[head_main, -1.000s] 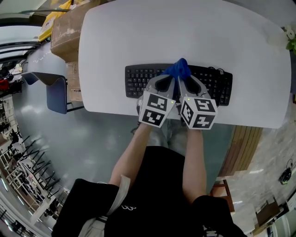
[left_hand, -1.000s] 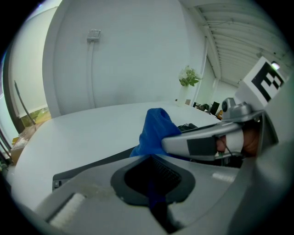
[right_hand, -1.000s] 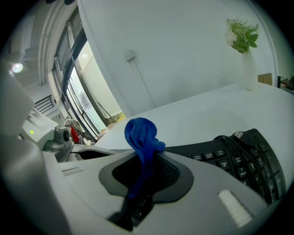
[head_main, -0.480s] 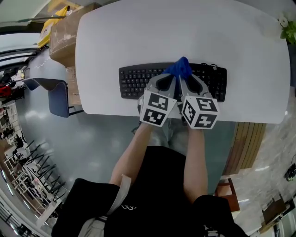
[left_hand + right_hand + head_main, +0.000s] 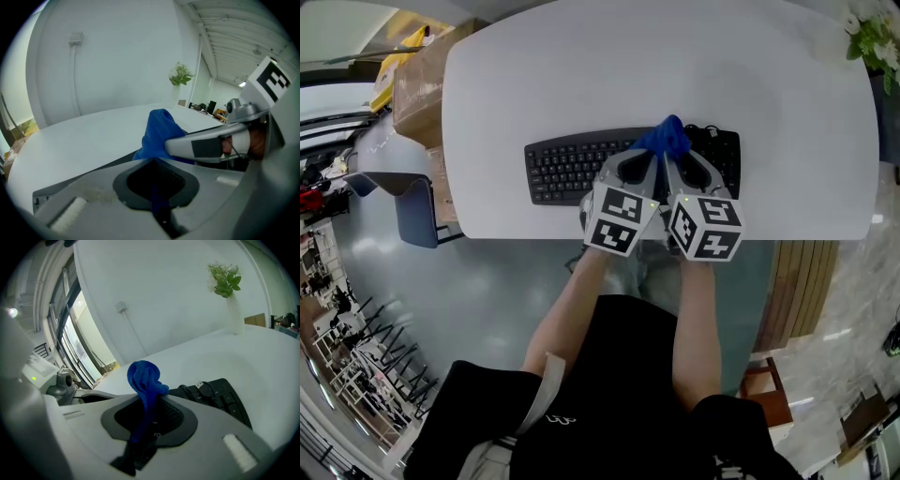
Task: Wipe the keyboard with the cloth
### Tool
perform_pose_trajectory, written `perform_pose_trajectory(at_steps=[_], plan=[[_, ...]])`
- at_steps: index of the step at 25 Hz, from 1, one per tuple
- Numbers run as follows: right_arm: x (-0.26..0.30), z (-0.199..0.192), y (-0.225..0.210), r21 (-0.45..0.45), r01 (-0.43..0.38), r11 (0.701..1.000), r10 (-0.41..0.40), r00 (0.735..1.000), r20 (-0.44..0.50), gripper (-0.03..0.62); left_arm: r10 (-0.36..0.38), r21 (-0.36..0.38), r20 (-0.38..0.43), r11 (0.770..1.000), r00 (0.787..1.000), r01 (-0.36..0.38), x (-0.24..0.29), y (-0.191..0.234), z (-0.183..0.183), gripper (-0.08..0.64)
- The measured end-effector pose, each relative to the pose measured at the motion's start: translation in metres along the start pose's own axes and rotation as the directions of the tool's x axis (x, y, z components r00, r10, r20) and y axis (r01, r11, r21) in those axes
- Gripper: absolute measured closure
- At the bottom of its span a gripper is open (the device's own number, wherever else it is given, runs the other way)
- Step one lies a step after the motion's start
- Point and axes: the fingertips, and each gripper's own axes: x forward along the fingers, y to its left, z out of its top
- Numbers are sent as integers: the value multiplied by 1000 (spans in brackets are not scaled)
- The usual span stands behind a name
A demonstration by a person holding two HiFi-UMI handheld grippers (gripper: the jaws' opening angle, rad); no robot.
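ok so both tools are pinched onto the same blue cloth (image 5: 667,138). the left tool (image 5: 157,183) has its jaws closed on a strip of it, and the right tool (image 5: 144,425) is clamped on another strip, with the rest bunched into a little tuft sticking up past the tips. the two tools sit right beside each other, almost touching.

the cloth is over the keyboard (image 5: 572,165), a bit right of its middle. the keyboard lies along the near edge of the white counter (image 5: 581,66), with its cable (image 5: 712,131) bunched at the far right corner. there's a plant (image 5: 872,37) way off at the far right of the counter, well out of the way.

progress-wise, i'd say the grab part is done and this is somewhere in the wiping itself. can't tell how much of the keyboard is done, since nothing on the keys shows a wiped vs unwiped look. can't tell either if the underside of the cloth is actually touching the keys, because the tools hide that spot. my guess is the whole left half and the right end need a pass.
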Motion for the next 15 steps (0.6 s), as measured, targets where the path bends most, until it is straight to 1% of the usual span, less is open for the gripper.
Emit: perform_pose_trajectory(at_steps=[4, 9, 15], plan=[[-6, 4, -11, -15, 18, 1000, -18, 1000, -1, 515, -11, 7, 3, 1000, 1000, 10, 7, -9, 6, 561], [-15, 9, -24, 10, 30, 1000, -30, 1000, 5, 517, -28, 26, -7, 999, 1000, 29, 16, -24, 12, 561], [-26, 14, -41, 8, 54, 999, -54, 998, 11, 518, -55, 50, -12, 997, 998, 55, 27, -41, 21, 561]])
